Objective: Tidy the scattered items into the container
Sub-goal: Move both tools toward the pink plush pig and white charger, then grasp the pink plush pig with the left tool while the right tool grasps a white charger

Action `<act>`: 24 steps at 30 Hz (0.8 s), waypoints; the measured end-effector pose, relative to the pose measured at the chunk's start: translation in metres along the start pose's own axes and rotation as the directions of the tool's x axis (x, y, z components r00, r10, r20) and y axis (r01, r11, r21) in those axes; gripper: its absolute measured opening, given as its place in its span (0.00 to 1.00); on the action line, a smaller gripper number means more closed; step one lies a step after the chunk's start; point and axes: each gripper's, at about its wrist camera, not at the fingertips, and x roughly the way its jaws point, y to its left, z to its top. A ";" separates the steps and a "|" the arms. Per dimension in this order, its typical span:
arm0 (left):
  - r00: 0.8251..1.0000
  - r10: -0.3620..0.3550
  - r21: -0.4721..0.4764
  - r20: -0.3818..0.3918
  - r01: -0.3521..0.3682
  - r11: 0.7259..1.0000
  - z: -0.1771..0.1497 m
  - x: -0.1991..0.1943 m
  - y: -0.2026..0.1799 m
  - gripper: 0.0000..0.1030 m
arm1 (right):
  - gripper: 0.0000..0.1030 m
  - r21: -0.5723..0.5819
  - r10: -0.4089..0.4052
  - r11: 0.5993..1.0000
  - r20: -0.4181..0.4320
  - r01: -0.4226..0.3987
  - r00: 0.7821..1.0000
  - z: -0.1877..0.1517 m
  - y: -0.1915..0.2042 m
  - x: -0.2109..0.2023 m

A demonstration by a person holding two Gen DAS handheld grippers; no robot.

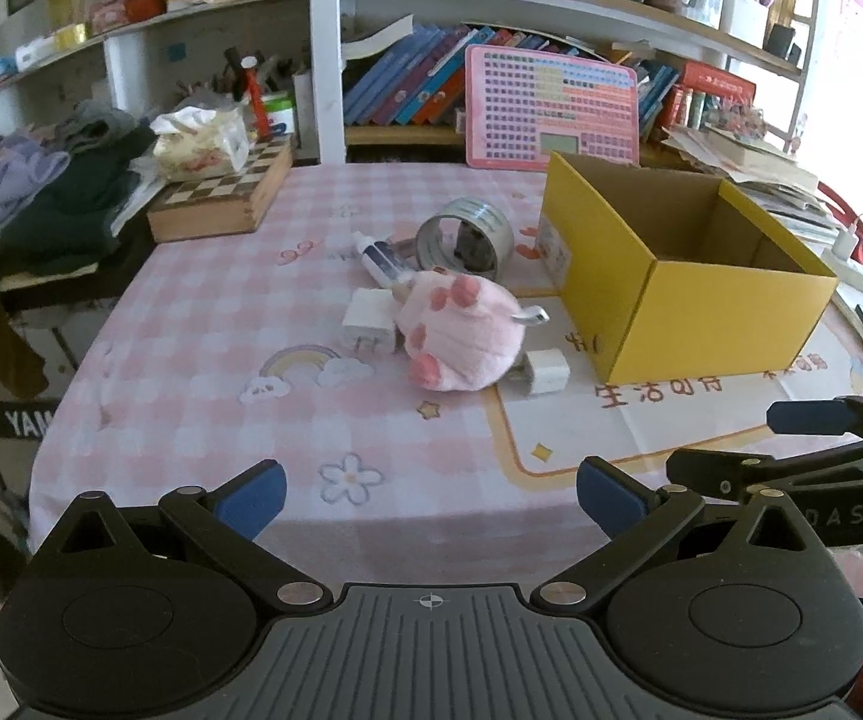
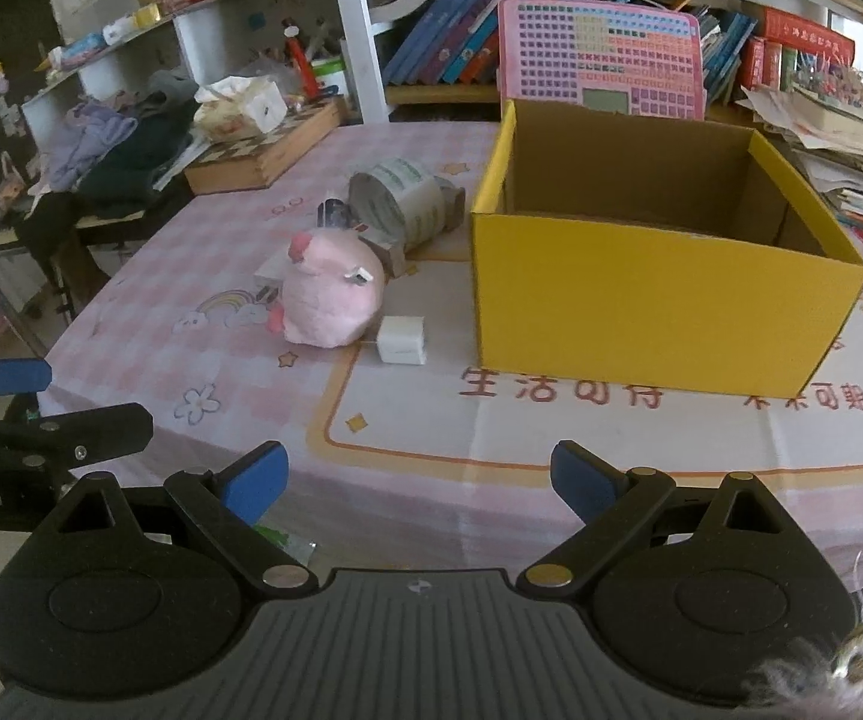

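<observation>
Both grippers empty, jaws spread wide, at the table's near edge. Left gripper (image 1: 430, 495); right gripper (image 2: 419, 480). Pink plush toy (image 1: 461, 330) lies ahead, just left of the empty yellow cardboard box (image 1: 707, 306). Left gripper faces it more squarely; judged the nearer.

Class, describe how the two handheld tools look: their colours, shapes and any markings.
Both match. The left tool and right tool each have a black ribbed body with two round discs, black linkage arms with silver rivets, and blue fingertips. A small crosshair mark sits at the centre of each body. White lettering shows on their sides, only partly readable.
</observation>
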 end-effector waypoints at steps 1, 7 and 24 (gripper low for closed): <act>1.000 -0.005 0.011 -0.001 0.005 1.000 0.002 0.003 0.004 1.00 | 0.93 0.005 -0.005 1.000 -0.001 0.005 1.000 0.001 0.003 0.004; 0.998 -0.056 0.106 0.020 0.054 0.993 0.016 0.018 0.015 1.00 | 0.80 0.037 -0.041 0.998 0.003 0.041 0.999 0.011 0.015 0.027; 0.976 -0.219 0.065 0.012 0.218 0.974 0.064 0.090 0.030 0.99 | 0.68 -0.032 -0.071 0.997 -0.033 0.069 0.997 0.023 0.036 0.072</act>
